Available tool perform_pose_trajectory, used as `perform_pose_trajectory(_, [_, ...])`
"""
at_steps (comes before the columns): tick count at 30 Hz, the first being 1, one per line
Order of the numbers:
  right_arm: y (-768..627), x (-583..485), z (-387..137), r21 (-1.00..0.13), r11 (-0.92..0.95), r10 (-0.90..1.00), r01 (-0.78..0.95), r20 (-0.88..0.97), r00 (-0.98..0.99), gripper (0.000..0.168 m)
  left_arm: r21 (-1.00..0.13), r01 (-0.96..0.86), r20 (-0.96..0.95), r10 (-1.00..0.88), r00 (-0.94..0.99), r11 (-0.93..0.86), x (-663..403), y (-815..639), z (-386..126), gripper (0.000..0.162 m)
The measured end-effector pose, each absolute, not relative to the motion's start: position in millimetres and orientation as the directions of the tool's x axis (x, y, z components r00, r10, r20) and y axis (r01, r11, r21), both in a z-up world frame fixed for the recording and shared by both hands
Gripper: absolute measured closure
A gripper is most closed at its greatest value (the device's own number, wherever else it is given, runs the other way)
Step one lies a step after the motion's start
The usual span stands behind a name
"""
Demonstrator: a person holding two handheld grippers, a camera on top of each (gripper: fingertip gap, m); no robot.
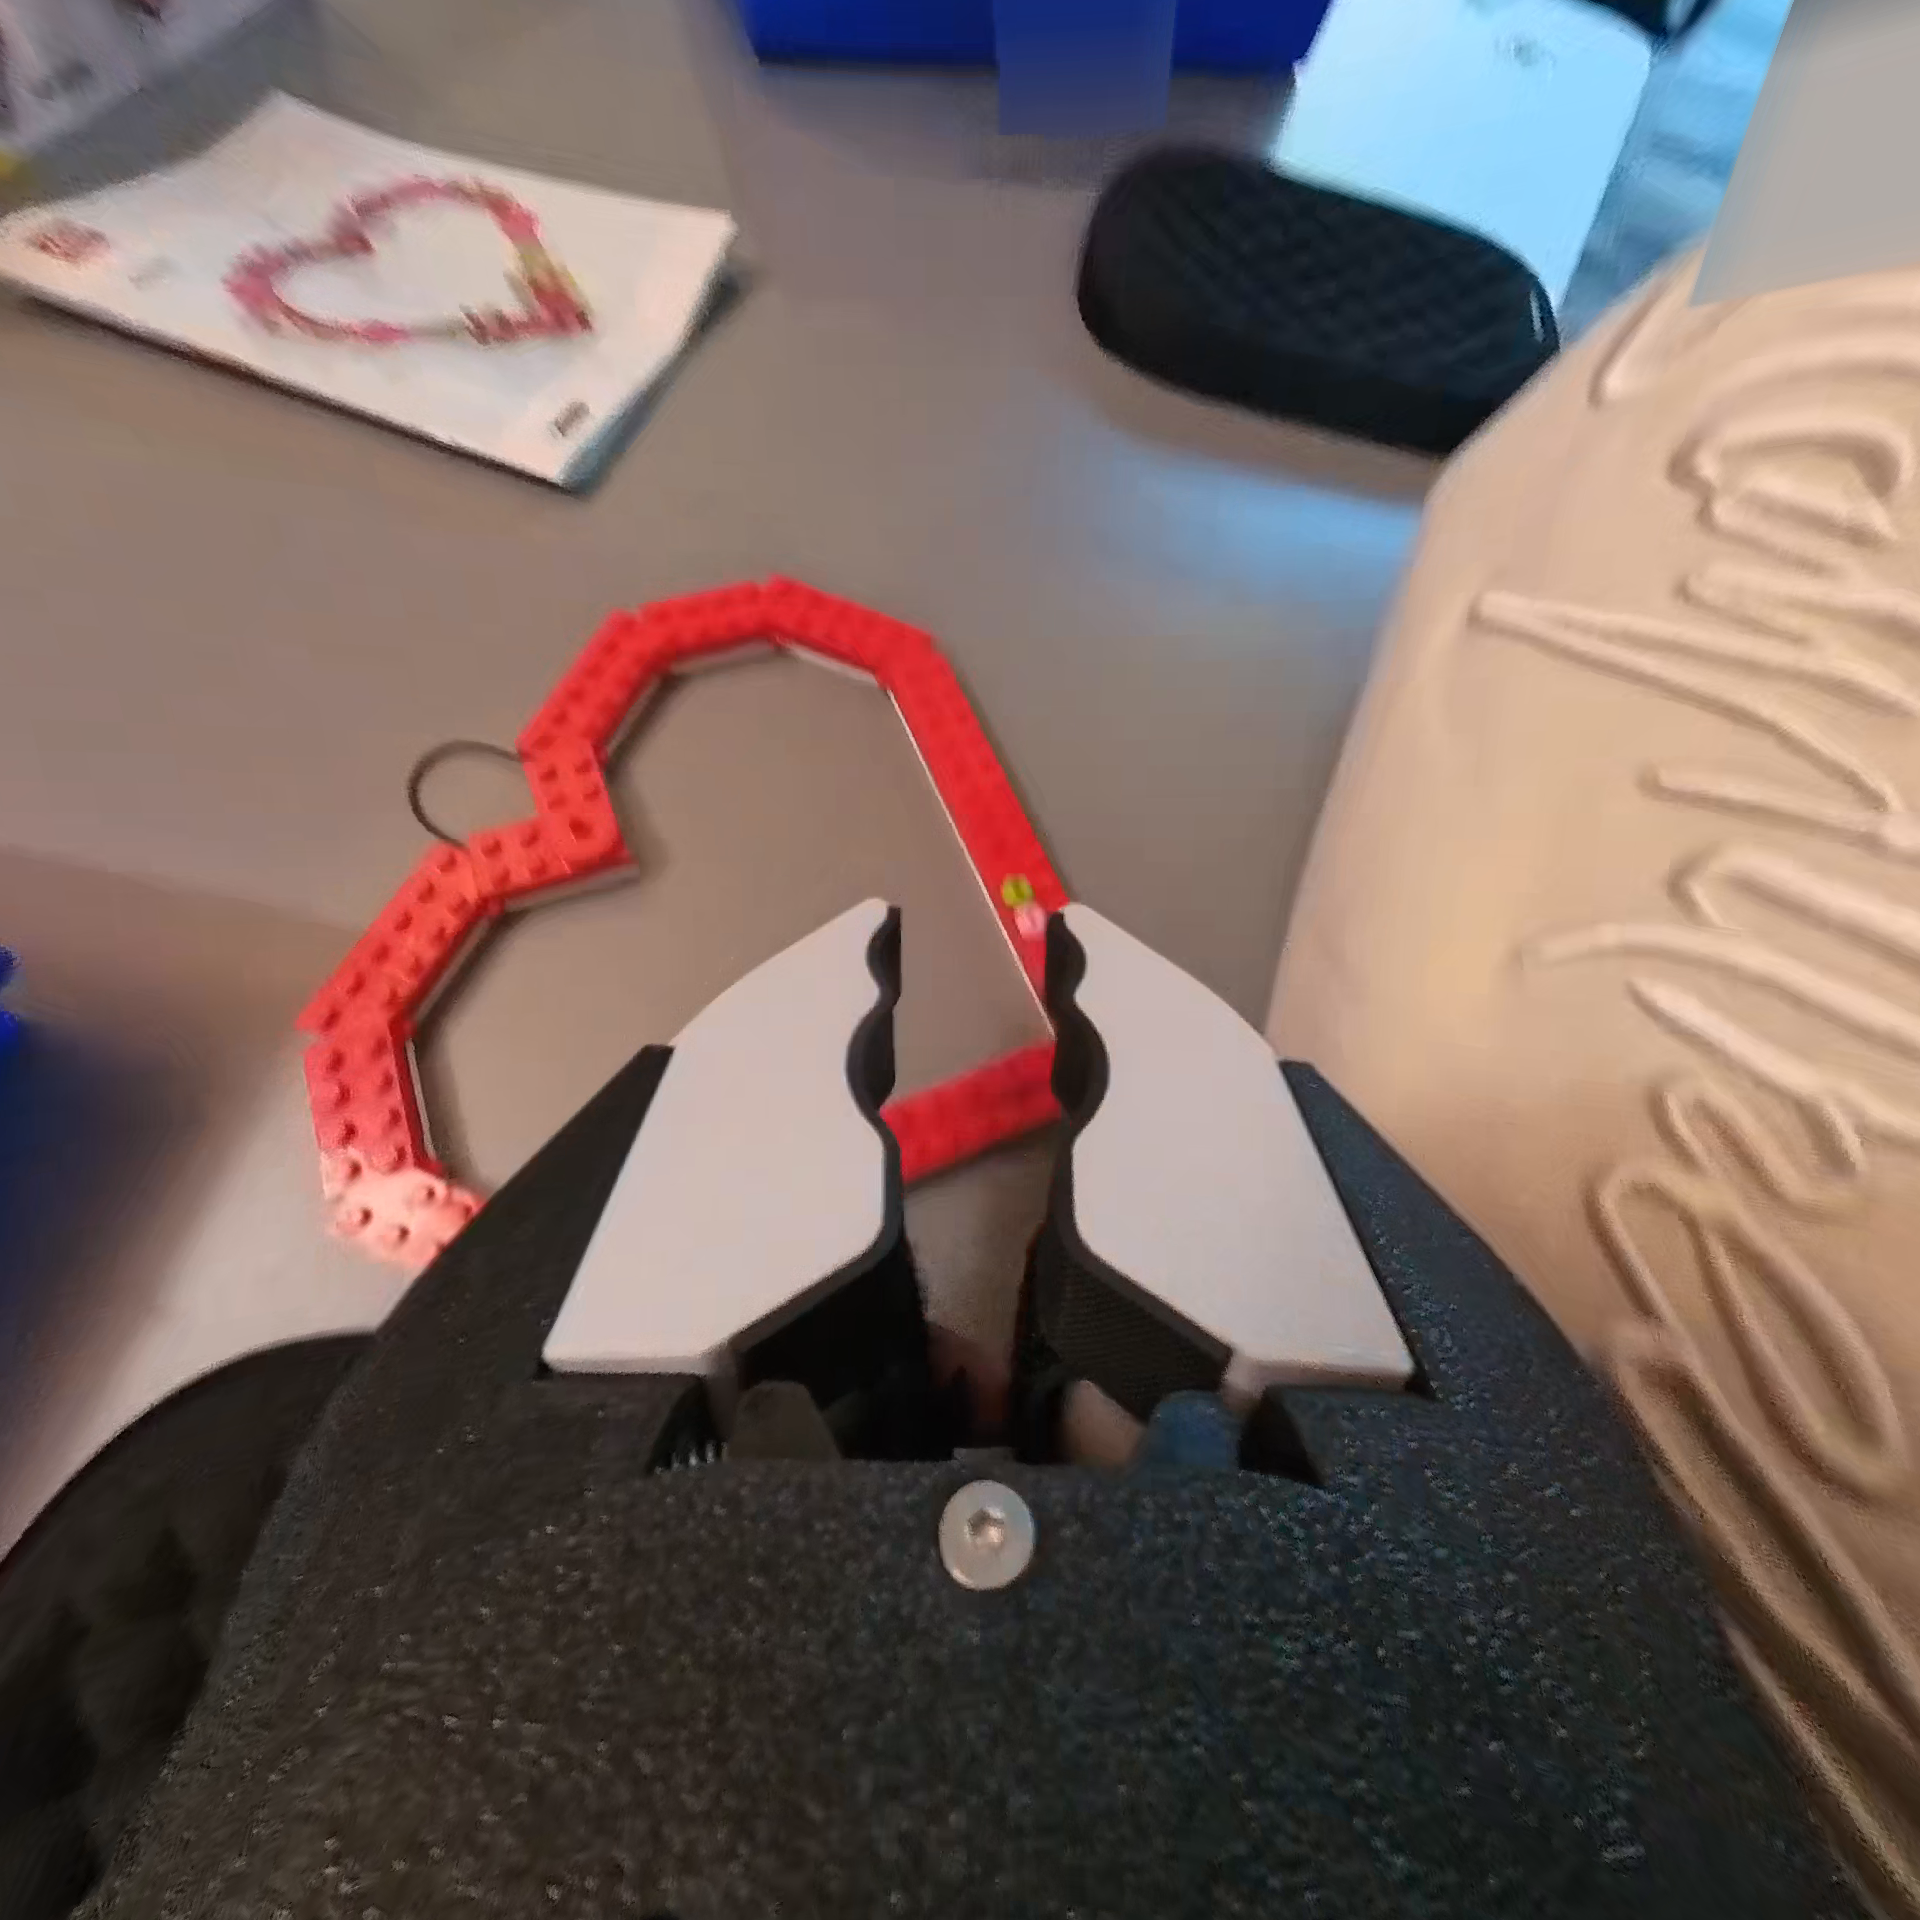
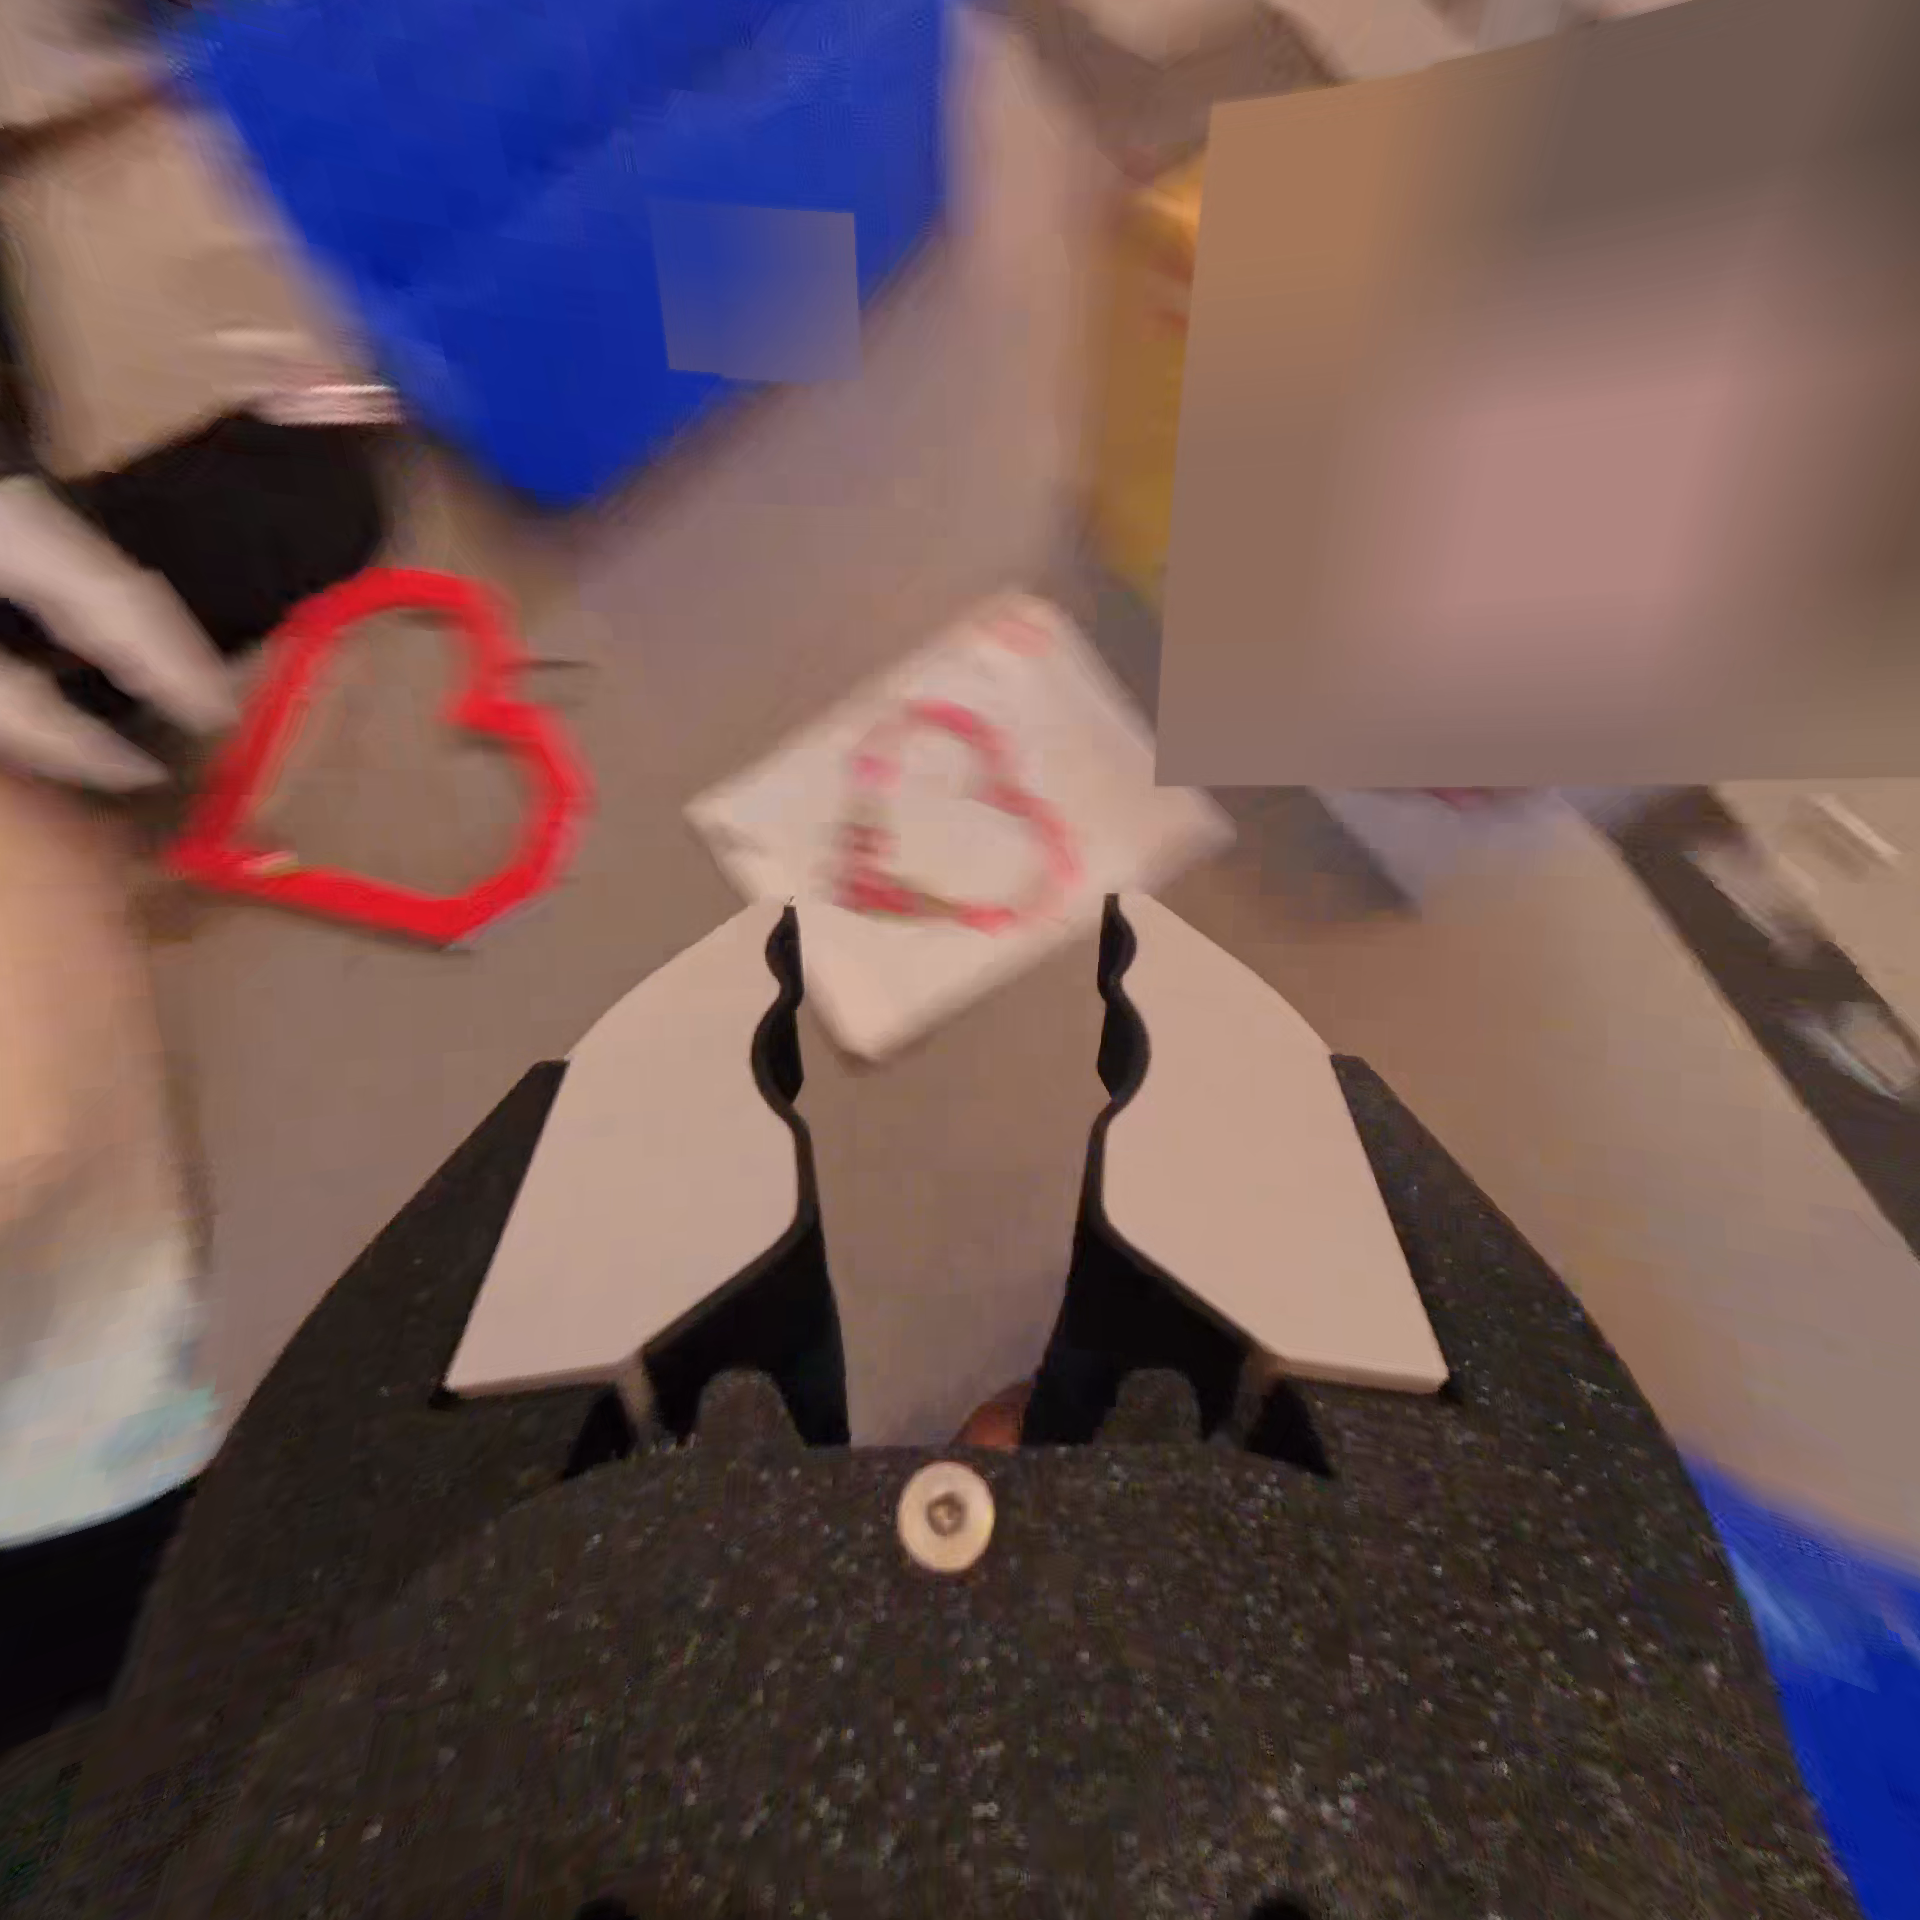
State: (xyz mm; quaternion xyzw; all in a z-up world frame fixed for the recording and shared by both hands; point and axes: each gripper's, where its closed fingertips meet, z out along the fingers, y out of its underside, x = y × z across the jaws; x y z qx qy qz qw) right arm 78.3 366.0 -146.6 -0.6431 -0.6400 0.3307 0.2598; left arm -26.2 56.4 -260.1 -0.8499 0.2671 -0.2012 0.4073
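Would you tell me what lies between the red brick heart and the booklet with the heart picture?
Only bare grey table lies between the red brick heart and the booklet; the left wrist view shows this clearly.

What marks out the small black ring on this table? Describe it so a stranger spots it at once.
Start at the grey table and find the red brick heart frame lying flat ahead of the left hand-held gripper. At the notch between the heart's two lobes sits a thin black ring. Unlike the studded red bricks, it is a bare dark wire loop.
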Motion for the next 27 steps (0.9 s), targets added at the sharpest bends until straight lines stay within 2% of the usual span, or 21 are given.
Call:
perform_pose_trajectory(3, [222, 49, -175, -0.81, 0.205, 0.892, 0.549, -0.076, -0.446, 0.127, -0.746, -0.421, 0.045, -0.67, 0.741, -0.516, -24, 36, -272, 0.136])
perform_pose_trajectory(7, [99, 26, -251, -0.783, 0.412, 0.708, 0.467, -0.047, -0.704, 0.143, -0.763, -0.385, 0.05, -0.641, 0.766, -0.52, -6, 43, -280, 0.14])
perform_pose_trajectory(10, [82, 13, -284, -0.726, 0.475, 0.657, 0.498, -0.084, -0.749, 0.15, -0.77, -0.349, 0.061, -0.606, 0.793, -0.535, 2, 51, -284, 0.145])
perform_pose_trajectory(13, [75, 5, -283, -0.743, 0.443, 0.608, 0.502, -0.163, -0.777, 0.159, -0.751, -0.356, 0.056, -0.591, 0.805, -0.557, 5, 53, -292, 0.147])
perform_pose_trajectory(21, [70, 4, -303, -0.682, 0.449, 0.589, 0.577, -0.26, -0.765, 0.153, -0.732, -0.326, 0.116, -0.581, 0.806, -0.599, 6, 50, -300, 0.151])
perform_pose_trajectory(22, [69, 4, -302, -0.687, 0.437, 0.591, 0.581, -0.268, -0.761, 0.158, -0.731, -0.317, 0.125, -0.576, 0.808, -0.604, 5, 50, -300, 0.152])
perform_pose_trajectory(27, [70, 4, -302, -0.704, 0.455, 0.592, 0.546, -0.219, -0.776, 0.161, -0.724, -0.279, 0.177, -0.561, 0.809, -0.631, 6, 52, -300, 0.154])
